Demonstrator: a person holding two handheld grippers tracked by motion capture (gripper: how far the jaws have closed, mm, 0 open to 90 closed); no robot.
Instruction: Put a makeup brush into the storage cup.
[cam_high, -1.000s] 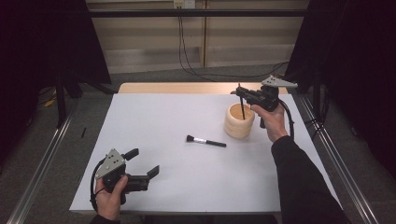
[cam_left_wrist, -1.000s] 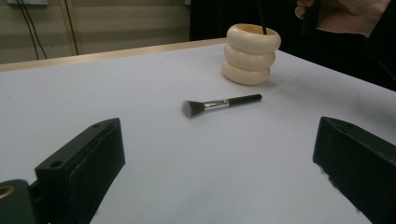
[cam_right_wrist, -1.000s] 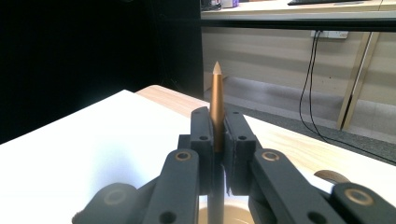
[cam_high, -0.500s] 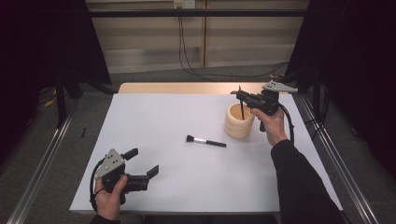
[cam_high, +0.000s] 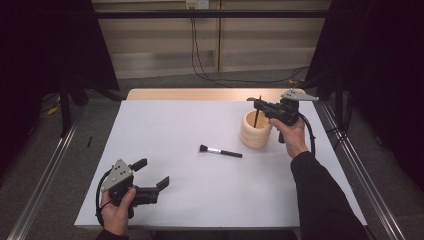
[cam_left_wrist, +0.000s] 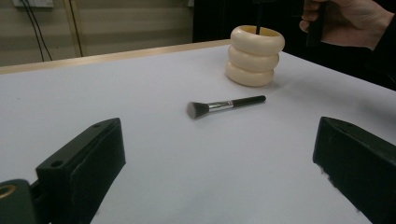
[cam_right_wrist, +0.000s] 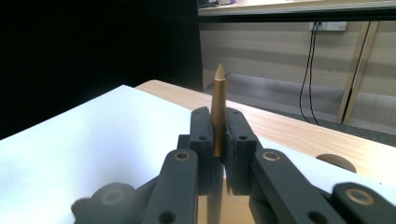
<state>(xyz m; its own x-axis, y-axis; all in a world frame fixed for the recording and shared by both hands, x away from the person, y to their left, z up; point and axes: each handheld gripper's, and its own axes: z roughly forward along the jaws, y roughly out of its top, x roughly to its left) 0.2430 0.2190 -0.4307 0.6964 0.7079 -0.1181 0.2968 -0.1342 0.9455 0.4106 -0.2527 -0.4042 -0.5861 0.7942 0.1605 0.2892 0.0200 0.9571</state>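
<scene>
A cream ribbed holder (cam_high: 255, 130) (cam_left_wrist: 255, 55) stands at the right of the white table (cam_high: 200, 125). My right gripper (cam_high: 256, 103) (cam_right_wrist: 218, 133) hangs level over its mouth, shut on a thin dark stick with a pointed brown tip (cam_right_wrist: 218, 105) that stands upright and reaches down into the holder (cam_high: 256, 117). A make-up brush (cam_high: 220, 151) (cam_left_wrist: 224, 104) with a black handle and silver ferrule lies flat in the middle of the table. My left gripper (cam_high: 152, 174) (cam_left_wrist: 219, 186) rests open near the front left corner, pointing towards the brush with nothing between its jaws.
A wooden strip (cam_high: 200, 94) runs along the far table edge. Metal rails (cam_high: 45, 170) flank the table on both sides. Cables (cam_high: 200, 55) hang down the back wall. Dark curtains close off left and right.
The right gripper has lifted slightly with the stick over the holder. The left gripper and the brush have stayed put.
</scene>
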